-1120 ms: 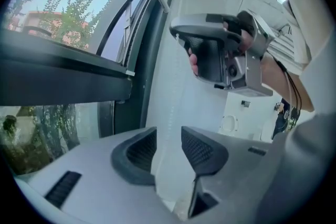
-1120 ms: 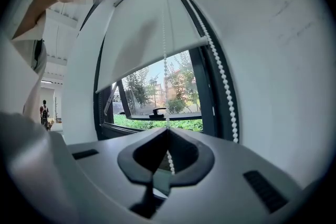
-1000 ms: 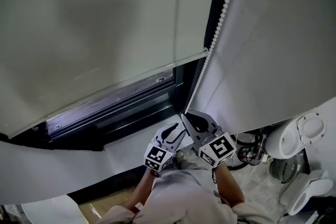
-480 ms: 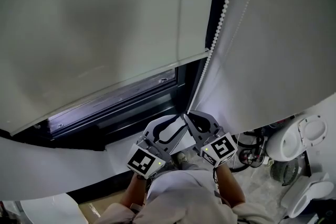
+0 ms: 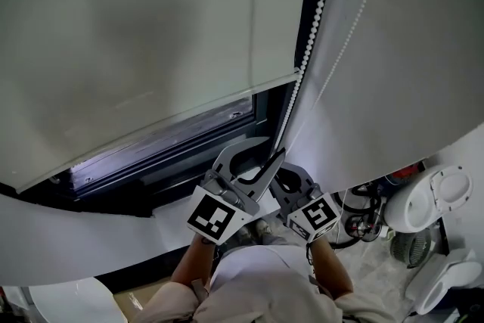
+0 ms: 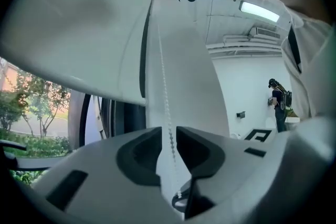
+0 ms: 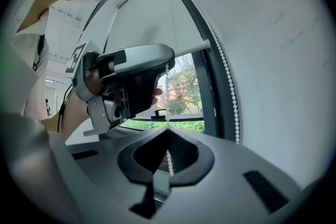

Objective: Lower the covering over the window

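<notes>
Near window (image 7: 184,93), bead chain (image 5: 318,4) pinched in right hand-held gripper (image 7: 168,130), loose between left hand-held gripper's (image 6: 169,132) closing jaws.

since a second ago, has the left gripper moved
Yes. The left gripper has risen from beside the right gripper toward the window frame; its jaws have been closing, bead chain between them.

The white roller blind (image 5: 136,49) is hanging most of the way down the window (image 5: 162,141). Its bottom rail (image 5: 189,114) is leaving a narrow strip of glass uncovered above the sill. The white bead chain (image 5: 314,19) is hanging taut along the blind's right edge.
</notes>
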